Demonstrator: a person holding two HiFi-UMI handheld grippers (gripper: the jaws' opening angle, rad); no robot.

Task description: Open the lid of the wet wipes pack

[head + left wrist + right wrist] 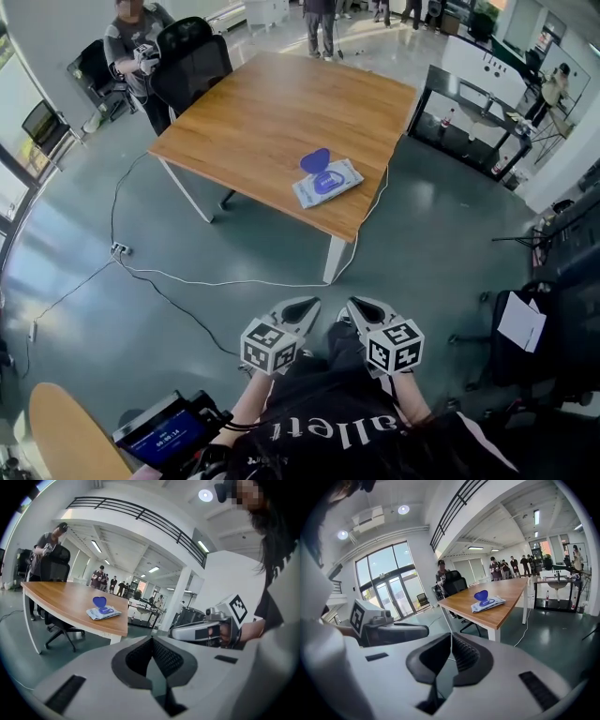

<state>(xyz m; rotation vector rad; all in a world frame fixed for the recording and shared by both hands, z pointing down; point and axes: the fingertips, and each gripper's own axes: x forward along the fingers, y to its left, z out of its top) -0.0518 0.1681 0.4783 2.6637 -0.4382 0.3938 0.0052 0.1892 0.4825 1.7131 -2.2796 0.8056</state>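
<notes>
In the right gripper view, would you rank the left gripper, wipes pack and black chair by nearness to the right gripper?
1. Left gripper, close beside, at left.
2. Wipes pack, on the table ahead.
3. Black chair, beyond the table's far side.

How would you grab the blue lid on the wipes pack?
Probably pinch the blue lid by its rounded top edge, coming down from above. It stands upright off the flat wipes pack, so that top edge is free, while its bottom stays joined to the pack.

White wipes pack with a blue lid; wood-brown worktop; grey left claw and right claw bear black-and-white square markers.
</notes>
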